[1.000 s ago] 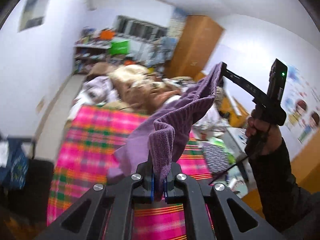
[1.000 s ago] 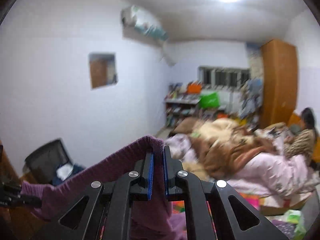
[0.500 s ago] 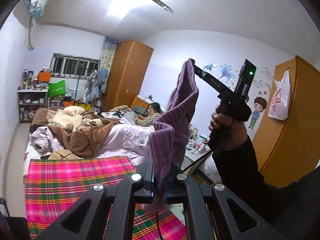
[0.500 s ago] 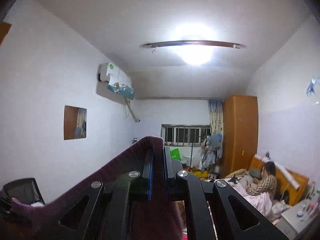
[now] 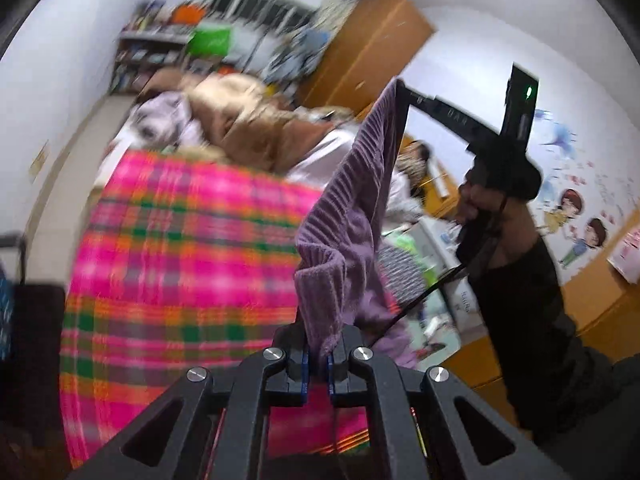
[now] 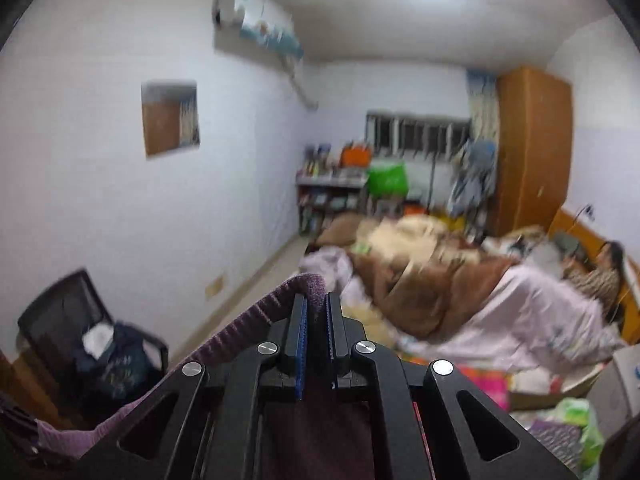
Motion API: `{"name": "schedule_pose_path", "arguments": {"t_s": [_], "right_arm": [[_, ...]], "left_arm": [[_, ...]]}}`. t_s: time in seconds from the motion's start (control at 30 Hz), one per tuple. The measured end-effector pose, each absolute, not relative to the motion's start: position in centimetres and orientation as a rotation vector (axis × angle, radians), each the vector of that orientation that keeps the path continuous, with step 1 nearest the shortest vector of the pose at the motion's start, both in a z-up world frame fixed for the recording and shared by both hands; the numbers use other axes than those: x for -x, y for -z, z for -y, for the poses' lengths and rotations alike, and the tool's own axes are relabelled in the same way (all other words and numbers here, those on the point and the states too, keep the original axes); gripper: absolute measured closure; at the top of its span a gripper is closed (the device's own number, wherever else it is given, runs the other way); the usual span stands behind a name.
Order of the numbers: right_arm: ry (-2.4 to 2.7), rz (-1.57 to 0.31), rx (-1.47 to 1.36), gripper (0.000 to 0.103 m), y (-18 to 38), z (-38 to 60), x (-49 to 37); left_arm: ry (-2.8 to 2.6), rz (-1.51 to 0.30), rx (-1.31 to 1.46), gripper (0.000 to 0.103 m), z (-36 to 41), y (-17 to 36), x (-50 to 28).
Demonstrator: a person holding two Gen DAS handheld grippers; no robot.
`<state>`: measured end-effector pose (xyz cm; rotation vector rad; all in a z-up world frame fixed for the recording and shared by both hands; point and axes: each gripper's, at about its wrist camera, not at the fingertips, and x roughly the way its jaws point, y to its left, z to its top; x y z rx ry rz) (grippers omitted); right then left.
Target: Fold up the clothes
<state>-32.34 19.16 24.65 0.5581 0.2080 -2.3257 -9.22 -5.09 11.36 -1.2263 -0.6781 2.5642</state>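
A purple ribbed garment (image 5: 356, 216) hangs in the air, stretched between my two grippers. My left gripper (image 5: 317, 354) is shut on one corner of it, with the cloth rising out of the blue pads. In the left wrist view my right gripper (image 5: 402, 88) pinches the far top corner, held by a hand (image 5: 474, 200) in a dark sleeve. In the right wrist view my right gripper (image 6: 316, 312) is shut on the purple garment (image 6: 248, 328), which runs down to the lower left. Below lies a pink plaid blanket (image 5: 180, 248) on the bed.
Brown and pale bedding (image 5: 256, 120) is piled at the bed's far end, where a person (image 6: 600, 272) sits. A black chair (image 6: 80, 332) with clothes stands by the left wall. A wooden wardrobe (image 6: 532, 148) and cluttered shelves (image 6: 332, 192) fill the back.
Both grippers swung up toward the ceiling half a second ago and have now dropped back down over the plaid blanket, still holding the purple garment stretched between them.
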Motion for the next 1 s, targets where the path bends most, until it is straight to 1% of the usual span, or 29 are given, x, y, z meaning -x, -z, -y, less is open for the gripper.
{"name": "schedule_pose_path", "arguments": {"t_s": [0.07, 0.2, 0.47, 0.57, 0.73, 0.83, 0.87, 0.9, 1.0], "right_arm": [[2.291, -0.238, -0.629, 0.094, -21.4, -16.0, 32.1], [2.216, -0.305, -0.715, 0.094, -17.7, -8.8, 32.7], [2.112, -0.403, -0.729, 0.094, -14.9, 3.3, 34.0], [2.063, -0.450, -0.762, 0.094, -12.5, 7.5, 34.3], [1.959, -0.578, -0.882, 0.094, -5.4, 14.5, 34.5], [1.915, -0.617, -0.944, 0.094, -2.0, 16.9, 34.2], [1.904, -0.628, -0.960, 0.095, -1.0, 17.7, 34.1], [1.897, -0.634, -0.963, 0.100, -0.4, 18.4, 34.2], [1.883, -0.653, -0.951, 0.100, 0.2, 20.9, 34.5]], "left_arm": [[-2.553, 0.740, 1.288, 0.098, 7.4, -9.2, 8.9], [-2.550, 0.843, 1.338, 0.098, 11.2, -6.8, 8.1], [-2.622, 0.988, 1.349, 0.098, 18.2, -5.3, 6.5], [-2.649, 1.045, 1.376, 0.098, 20.8, -4.0, 5.9], [-2.619, 1.122, 1.513, 0.098, 23.0, 0.2, 5.0], [-2.584, 1.178, 1.595, 0.098, 24.2, 3.0, 4.7], [-2.570, 1.203, 1.621, 0.098, 24.7, 3.8, 4.5], [-2.560, 1.217, 1.638, 0.098, 25.1, 4.3, 4.3], [-2.541, 1.249, 1.671, 0.098, 26.1, 5.5, 3.6]]}}
